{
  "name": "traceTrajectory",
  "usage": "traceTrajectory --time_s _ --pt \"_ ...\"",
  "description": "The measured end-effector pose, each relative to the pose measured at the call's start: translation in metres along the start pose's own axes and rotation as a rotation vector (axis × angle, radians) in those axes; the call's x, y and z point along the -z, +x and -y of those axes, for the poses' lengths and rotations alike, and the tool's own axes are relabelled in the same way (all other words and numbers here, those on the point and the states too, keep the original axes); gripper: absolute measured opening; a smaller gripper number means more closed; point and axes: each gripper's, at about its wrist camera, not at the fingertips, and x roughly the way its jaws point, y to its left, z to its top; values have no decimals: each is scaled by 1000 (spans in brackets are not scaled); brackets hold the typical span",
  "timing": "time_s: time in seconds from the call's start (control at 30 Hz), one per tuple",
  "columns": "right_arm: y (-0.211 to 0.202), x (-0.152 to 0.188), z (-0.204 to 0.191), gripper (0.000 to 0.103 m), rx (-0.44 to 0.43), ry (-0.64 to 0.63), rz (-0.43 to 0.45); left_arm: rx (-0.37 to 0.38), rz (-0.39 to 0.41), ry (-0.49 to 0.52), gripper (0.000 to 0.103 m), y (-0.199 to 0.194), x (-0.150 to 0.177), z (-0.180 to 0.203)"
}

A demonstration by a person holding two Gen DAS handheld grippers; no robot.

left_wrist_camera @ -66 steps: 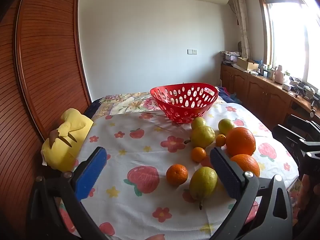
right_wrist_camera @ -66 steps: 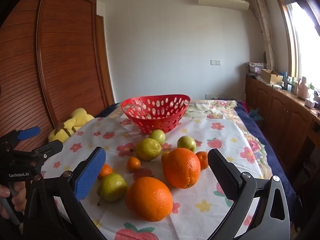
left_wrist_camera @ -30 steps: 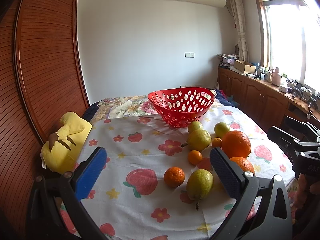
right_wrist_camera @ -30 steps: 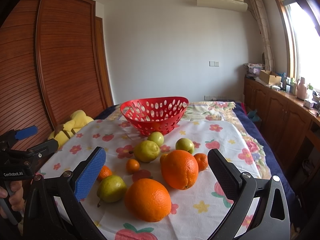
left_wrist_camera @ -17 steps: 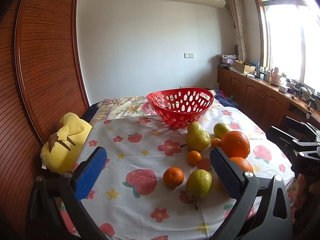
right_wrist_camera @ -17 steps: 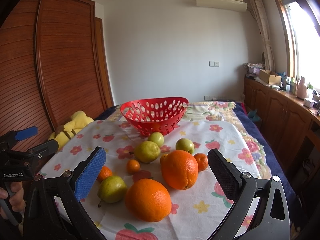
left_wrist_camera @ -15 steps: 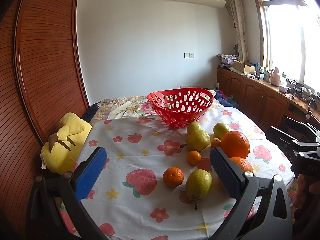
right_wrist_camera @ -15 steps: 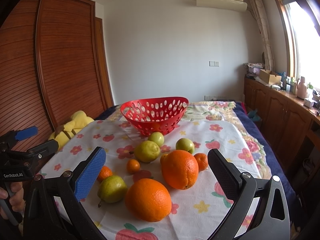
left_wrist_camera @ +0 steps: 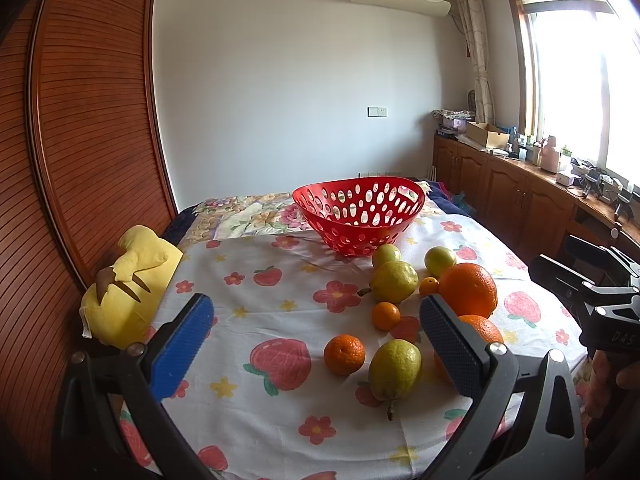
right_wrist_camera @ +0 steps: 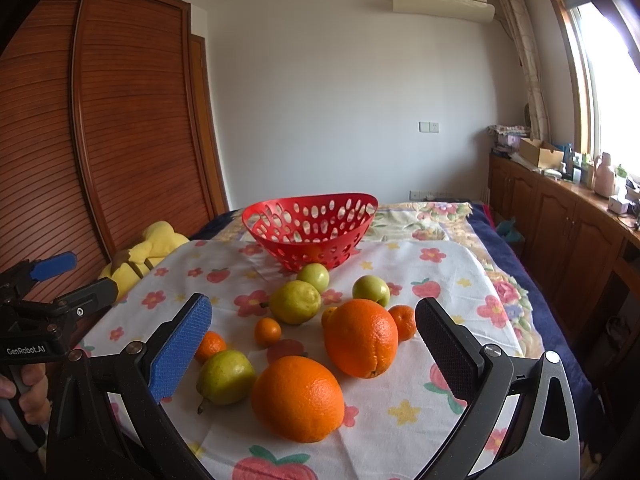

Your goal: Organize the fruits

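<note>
An empty red perforated basket (left_wrist_camera: 359,212) (right_wrist_camera: 310,222) stands at the far side of a flowered tablecloth (left_wrist_camera: 280,280). In front of it lie two big oranges (right_wrist_camera: 297,398) (right_wrist_camera: 361,338), several small mandarins (left_wrist_camera: 344,354), pears (left_wrist_camera: 395,364) (right_wrist_camera: 225,377) and small green fruits (right_wrist_camera: 371,290). My left gripper (left_wrist_camera: 316,344) is open near the cloth's front edge, with a mandarin and pear ahead between its fingers. My right gripper (right_wrist_camera: 314,350) is open and frames the two big oranges without touching them.
A yellow plush toy (left_wrist_camera: 128,280) lies at the cloth's left edge against a wooden wardrobe (left_wrist_camera: 80,160). Wooden cabinets with clutter (left_wrist_camera: 520,184) run under the window on the right. A hand (right_wrist_camera: 24,396) grips the other tool's handle at the lower left.
Both views drifted slightly back and up over the last two seconds; in the last half second nothing visibly moved. Both grippers stay open and all fruit lies where it was.
</note>
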Motion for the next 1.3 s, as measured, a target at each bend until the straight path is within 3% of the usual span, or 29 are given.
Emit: traceTrajectory --time_s 0.7,1.3 --pt "5 2 -8 103 4 -1 -20 16 -22 -2 103 4 6 9" --pt "34 36 7 103 -19 -5 -138 122 -150 -6 102 47 35 13"
